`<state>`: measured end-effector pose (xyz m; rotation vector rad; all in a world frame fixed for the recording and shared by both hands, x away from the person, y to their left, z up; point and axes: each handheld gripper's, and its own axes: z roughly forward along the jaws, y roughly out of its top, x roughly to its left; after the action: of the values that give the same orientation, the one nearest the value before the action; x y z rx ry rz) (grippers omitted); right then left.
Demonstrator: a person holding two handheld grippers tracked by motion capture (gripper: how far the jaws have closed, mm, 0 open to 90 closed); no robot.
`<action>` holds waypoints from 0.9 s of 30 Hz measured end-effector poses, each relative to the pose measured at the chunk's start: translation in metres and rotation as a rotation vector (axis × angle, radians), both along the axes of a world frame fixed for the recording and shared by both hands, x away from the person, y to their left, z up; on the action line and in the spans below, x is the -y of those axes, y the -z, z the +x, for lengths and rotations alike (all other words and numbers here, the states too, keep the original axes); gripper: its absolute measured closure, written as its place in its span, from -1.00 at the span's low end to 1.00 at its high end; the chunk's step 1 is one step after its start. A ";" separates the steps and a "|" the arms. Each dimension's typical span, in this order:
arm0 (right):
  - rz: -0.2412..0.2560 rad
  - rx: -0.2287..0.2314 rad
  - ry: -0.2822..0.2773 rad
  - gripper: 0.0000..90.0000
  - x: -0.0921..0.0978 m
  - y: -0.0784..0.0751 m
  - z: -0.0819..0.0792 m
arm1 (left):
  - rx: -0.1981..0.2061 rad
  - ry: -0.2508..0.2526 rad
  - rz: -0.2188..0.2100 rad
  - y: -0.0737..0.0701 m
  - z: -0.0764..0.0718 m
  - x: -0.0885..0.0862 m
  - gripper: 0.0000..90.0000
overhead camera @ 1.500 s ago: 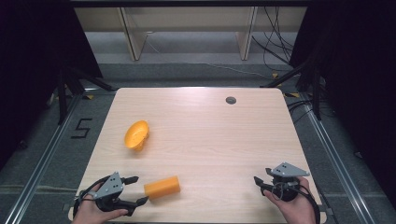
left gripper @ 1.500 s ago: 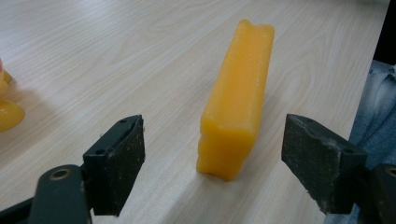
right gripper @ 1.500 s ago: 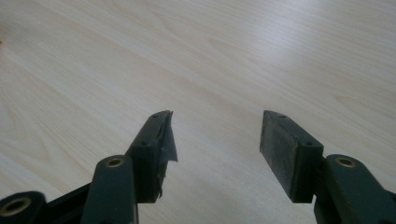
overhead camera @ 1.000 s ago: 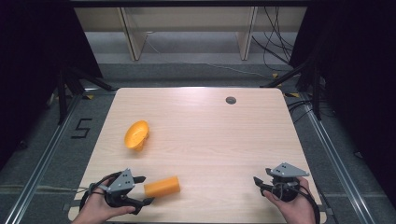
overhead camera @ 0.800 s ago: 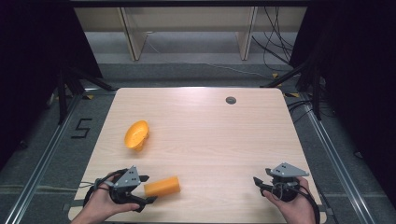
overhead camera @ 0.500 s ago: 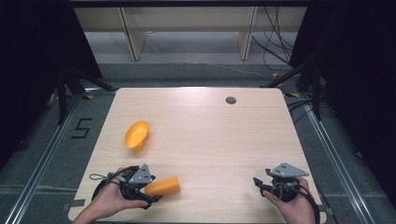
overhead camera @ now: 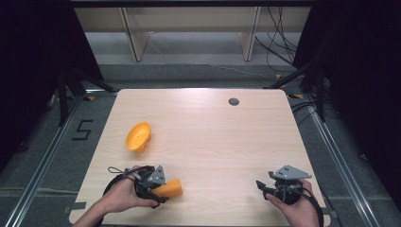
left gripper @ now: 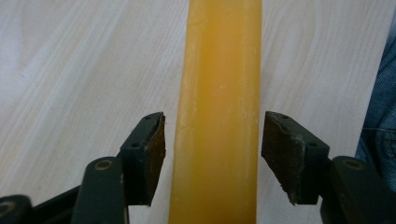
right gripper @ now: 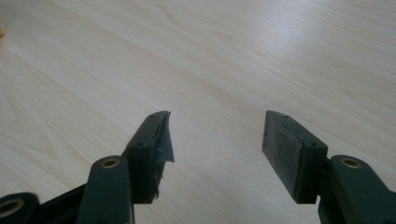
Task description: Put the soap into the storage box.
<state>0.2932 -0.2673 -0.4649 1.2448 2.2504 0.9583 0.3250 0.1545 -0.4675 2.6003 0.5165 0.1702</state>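
The left gripper (left gripper: 212, 140) sits low at the near left of the wooden table (overhead camera: 222, 137), its jaws spread to either side of an orange block (left gripper: 219, 112) lying flat on the surface, neither pad touching it yet. The step in hand looks like lining up for a grasp; the next move likely calls for closing squarely on the block's long sides. The right gripper (right gripper: 217, 140) rests at the near right, jaws apart, holding nothing. An orange bowl (overhead camera: 137, 136) lies tipped on its side farther back.
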 end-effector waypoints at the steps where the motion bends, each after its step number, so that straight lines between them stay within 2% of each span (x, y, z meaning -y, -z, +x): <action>1: -0.010 0.004 -0.008 -0.07 0.001 -0.001 0.001 | -0.003 0.006 0.023 -0.002 0.002 0.001 -0.04; 2: -0.011 0.006 -0.011 -0.07 0.001 0.000 0.001 | -0.021 -0.003 0.026 -0.003 0.002 0.001 -0.02; 5: -0.011 0.001 -0.001 -0.08 0.001 0.000 0.001 | -0.031 -0.001 0.031 -0.003 0.003 0.003 0.02; 6: -0.022 0.013 -0.010 -0.08 0.001 0.000 0.001 | -0.041 -0.010 0.034 -0.003 0.003 0.004 0.03; 7: -0.024 0.016 -0.013 -0.08 0.001 0.001 0.001 | -0.044 0.015 0.055 -0.002 0.003 0.007 0.04; 9: -0.020 0.008 -0.013 -0.08 0.001 0.001 0.001 | -0.033 0.061 0.085 -0.003 0.003 0.010 0.03; 10: -0.011 0.004 -0.019 -0.08 0.001 0.002 0.002 | -0.033 0.047 0.088 -0.002 0.002 0.012 0.03; 14: -0.010 0.009 -0.026 -0.08 0.001 0.002 0.002 | -0.021 0.058 0.118 -0.001 0.005 0.016 0.05; 15: -0.024 0.017 -0.025 -0.09 0.002 0.001 0.002 | -0.018 0.076 0.136 -0.002 0.008 0.017 0.07; 18: -0.019 0.006 -0.017 -0.09 0.001 0.001 0.001 | -0.035 0.058 0.128 0.001 0.009 0.019 0.13; 19: -0.013 -0.004 -0.019 -0.09 0.001 0.001 0.001 | -0.039 0.077 0.148 0.000 0.011 0.020 0.17; 20: -0.011 0.011 -0.032 -0.09 0.001 0.003 0.003 | -0.042 0.080 0.153 0.001 0.012 0.020 0.20; 22: -0.023 0.015 -0.027 -0.09 0.002 0.002 0.002 | -0.043 0.084 0.153 0.001 0.013 0.020 0.25; 24: -0.013 0.004 -0.023 -0.09 0.001 0.002 0.002 | -0.056 0.102 0.153 0.002 0.014 0.021 0.33; 27: -0.022 0.007 -0.018 -0.09 0.001 0.002 0.002 | -0.062 0.106 0.164 0.001 0.015 0.022 0.33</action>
<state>0.2949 -0.2688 -0.4665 1.2120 2.2644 0.9401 0.3395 0.1321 -0.4688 2.7930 0.4002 0.1012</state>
